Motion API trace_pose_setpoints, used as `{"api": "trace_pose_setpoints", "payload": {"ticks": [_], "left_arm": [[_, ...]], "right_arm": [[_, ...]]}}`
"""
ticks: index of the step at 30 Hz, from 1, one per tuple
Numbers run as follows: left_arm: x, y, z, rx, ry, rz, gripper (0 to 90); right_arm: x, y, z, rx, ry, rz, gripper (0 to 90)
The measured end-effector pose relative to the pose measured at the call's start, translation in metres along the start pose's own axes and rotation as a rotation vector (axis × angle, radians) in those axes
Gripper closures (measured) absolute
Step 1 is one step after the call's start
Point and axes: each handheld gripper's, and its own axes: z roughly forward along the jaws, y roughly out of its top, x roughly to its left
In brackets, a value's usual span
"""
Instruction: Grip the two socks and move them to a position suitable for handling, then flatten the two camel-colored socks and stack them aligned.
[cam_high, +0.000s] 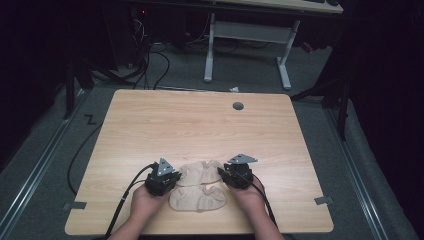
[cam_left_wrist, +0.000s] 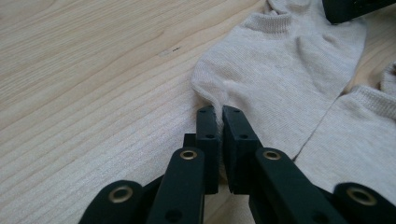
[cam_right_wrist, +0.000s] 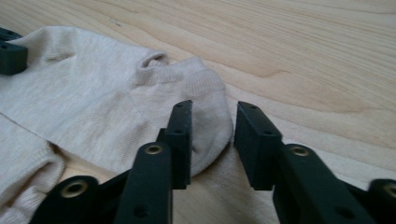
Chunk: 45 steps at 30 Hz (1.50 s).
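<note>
- The left gripper (cam_left_wrist: 218, 112) has its jaws pressed together on a raised pinch of fabric at the edge of the far sock (cam_left_wrist: 280, 79), a pale beige ankle sock lying flat on the wooden table (cam_left_wrist: 84, 84).
- The right gripper (cam_right_wrist: 212, 126) stands with its jaws spread apart; the rounded end of the same sock (cam_right_wrist: 116, 102) lies on the table between them, close against one jaw, and the pads do not press on it.
- In the right gripper view, the tip of the other gripper shows at the sock's far end, at the picture's left edge.
- From the high view, the left gripper (cam_high: 167, 176) and right gripper (cam_high: 231, 174) sit at opposite ends of the far sock (cam_high: 201, 172), each held in a hand that comes in from the bottom edge.
- A second, matching near sock (cam_high: 197, 198) lies just beside the first, closer to the person, between the two hands.
- Both socks rest near the table's (cam_high: 200, 125) front edge; a small grey round cap (cam_high: 238, 106) sits near its back edge.
</note>
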Motion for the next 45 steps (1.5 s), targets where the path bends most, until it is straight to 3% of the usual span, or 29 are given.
{"api": "trace_pose_setpoints", "payload": {"ticks": [1,2,3,5,9,11,13,21,25,36,41,45], "left_arm": [[0.000,0.000,0.000,0.000,0.000,0.000,85.4],[0.001,0.000,0.000,-0.001,-0.006,0.000,85.6],[0.001,0.000,0.000,-0.002,-0.005,0.000,85.9],[0.002,0.000,0.000,-0.002,-0.003,-0.007,86.2],[0.003,0.003,-0.001,-0.021,0.000,-0.009,86.5],[0.007,0.005,-0.005,-0.054,-0.016,-0.039,86.6],[0.008,0.006,-0.007,-0.070,-0.019,-0.043,86.6],[0.004,0.015,-0.014,-0.105,-0.014,-0.019,86.6],[0.002,0.017,-0.017,-0.113,-0.018,-0.019,86.6],[0.001,0.020,-0.026,-0.131,-0.026,-0.024,86.6],[-0.001,0.019,-0.033,-0.124,-0.019,-0.001,86.6],[-0.003,0.017,-0.040,-0.129,-0.027,-0.018,86.6]], "right_arm": [[0.000,0.000,0.000,0.000,0.000,0.000,69.3],[0.001,0.000,0.000,0.004,0.023,-0.009,79.5],[0.002,0.000,0.000,0.006,0.035,-0.016,83.1],[0.004,0.001,0.000,0.008,0.038,-0.030,85.7],[0.006,0.002,-0.003,0.008,0.018,-0.055,86.4],[0.007,0.006,-0.010,-0.041,-0.001,-0.069,86.5],[0.008,0.007,-0.014,-0.061,-0.015,-0.074,86.4],[0.008,0.009,-0.025,-0.109,-0.052,-0.090,86.3],[0.008,0.011,-0.032,-0.140,-0.054,-0.093,86.3],[0.013,0.014,-0.040,-0.160,-0.064,-0.115,86.3],[0.018,0.013,-0.045,-0.168,-0.056,-0.138,86.2],[0.021,0.012,-0.049,-0.174,-0.047,-0.146,86.2]]}}
